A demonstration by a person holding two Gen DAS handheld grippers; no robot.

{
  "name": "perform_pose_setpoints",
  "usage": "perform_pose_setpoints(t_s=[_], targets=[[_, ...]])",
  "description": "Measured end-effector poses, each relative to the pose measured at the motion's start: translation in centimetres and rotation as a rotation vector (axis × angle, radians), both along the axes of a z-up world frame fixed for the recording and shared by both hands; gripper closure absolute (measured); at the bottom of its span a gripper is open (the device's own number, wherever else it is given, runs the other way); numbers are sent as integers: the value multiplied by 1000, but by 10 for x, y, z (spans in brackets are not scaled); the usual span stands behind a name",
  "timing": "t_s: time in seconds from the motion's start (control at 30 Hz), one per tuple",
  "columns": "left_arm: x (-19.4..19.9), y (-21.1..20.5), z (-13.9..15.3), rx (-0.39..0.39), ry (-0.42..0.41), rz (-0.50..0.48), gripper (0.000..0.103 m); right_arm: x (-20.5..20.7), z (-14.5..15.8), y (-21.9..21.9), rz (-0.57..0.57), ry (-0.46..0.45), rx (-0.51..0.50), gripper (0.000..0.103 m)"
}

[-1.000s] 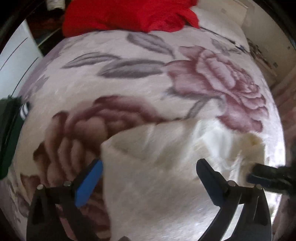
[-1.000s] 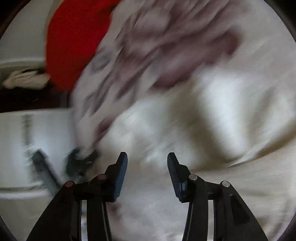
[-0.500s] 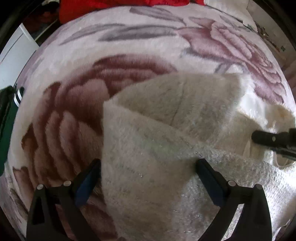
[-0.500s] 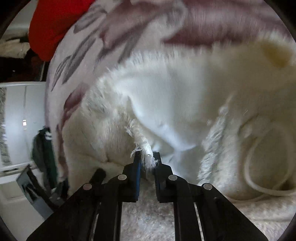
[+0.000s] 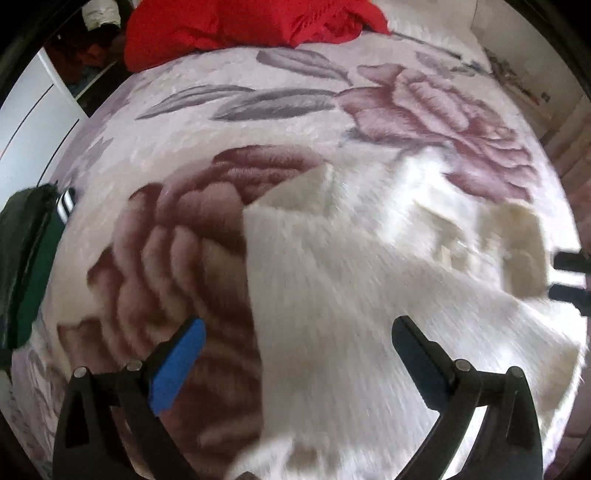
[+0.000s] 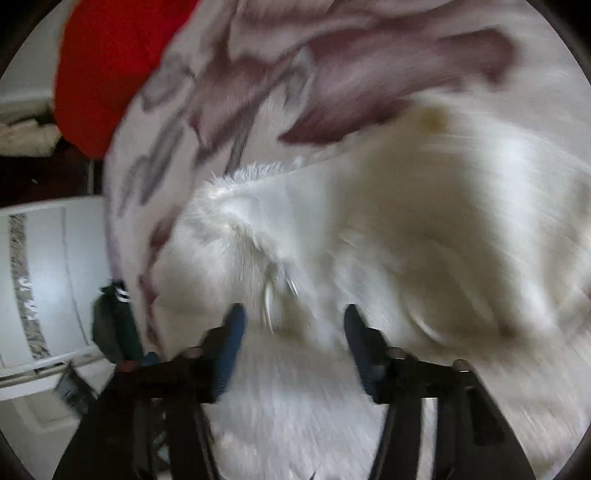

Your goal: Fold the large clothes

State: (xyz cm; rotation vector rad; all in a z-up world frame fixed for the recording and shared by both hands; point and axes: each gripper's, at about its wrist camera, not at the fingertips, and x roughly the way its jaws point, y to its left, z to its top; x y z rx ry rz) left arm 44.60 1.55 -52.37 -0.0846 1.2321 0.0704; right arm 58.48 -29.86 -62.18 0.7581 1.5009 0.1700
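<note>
Rose-printed plush bedspread (image 5: 280,122) noted beneath fluffy cream garment (image 5: 332,295). Left gripper (image 5: 295,354) released; right gripper (image 6: 293,325) opening, ungrasped. Fold could spring back.

blurred: white fluffy garment (image 6: 388,229) | cut off at edge: red cloth (image 5: 243,26), green bag (image 5: 26,266)
</note>
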Motion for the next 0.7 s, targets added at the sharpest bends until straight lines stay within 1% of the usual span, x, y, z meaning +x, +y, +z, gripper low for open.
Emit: perform_pose_setpoints(t_s=[0.03, 0.07, 0.1, 0.13, 0.2, 0.23, 0.27, 0.3, 0.33, 0.37, 0.43, 0.47, 0.5, 0.53, 0.57, 0.6, 0.67, 0.7], targets=[[-12, -2, 7, -21, 0, -4, 0, -30, 21, -19, -21, -12, -25, 41], [-24, -5, 13, -46, 5, -10, 0, -51, 33, -31, -32, -14, -43, 37], [-37, -11, 19, -84, 13, -20, 0, -84, 46, -47, -52, -7, -72, 33], [-49, -18, 23, -121, 23, -37, 0, -103, 53, -61, -64, 3, -95, 25], [-66, -32, 29, -139, 37, -69, 0, -163, 59, -85, -82, 54, -185, 23], [-76, -40, 31, -140, 39, -90, 0, -190, 57, -96, -90, 93, -234, 23], [-82, -47, 31, -138, 39, -105, 0, -225, 49, -112, -110, 149, -296, 23], [-94, -58, 29, -124, 47, -127, 0, -250, 40, -120, -119, 191, -338, 23], [-100, -64, 26, -122, 61, -138, 0, -267, 32, -128, -123, 220, -365, 23], [-108, -72, 22, -126, 80, -149, 0, -294, 16, -139, -146, 277, -392, 23], [-129, -93, 9, -111, 119, -165, 0, -338, -23, -155, -197, 371, -309, 23], [-135, -102, 5, -105, 135, -176, 0, -358, -37, -162, -226, 396, -247, 27], [-145, -114, -2, -86, 146, -185, 0, -372, -49, -165, -242, 386, -187, 41], [-155, -125, -7, -56, 148, -190, 0, -382, -54, -167, -247, 362, -178, 80], [-165, -137, -13, -26, 154, -200, 0, -389, -57, -170, -253, 337, -180, 80], [-176, -152, -23, 12, 178, -207, 0, -396, -64, -177, -263, 330, -171, 80], [-190, -171, -35, 45, 215, -195, 0, -398, -77, -184, -253, 334, -119, 79], [-196, -183, -40, 47, 249, -183, 0, -396, -75, -188, -229, 333, -106, 77]])
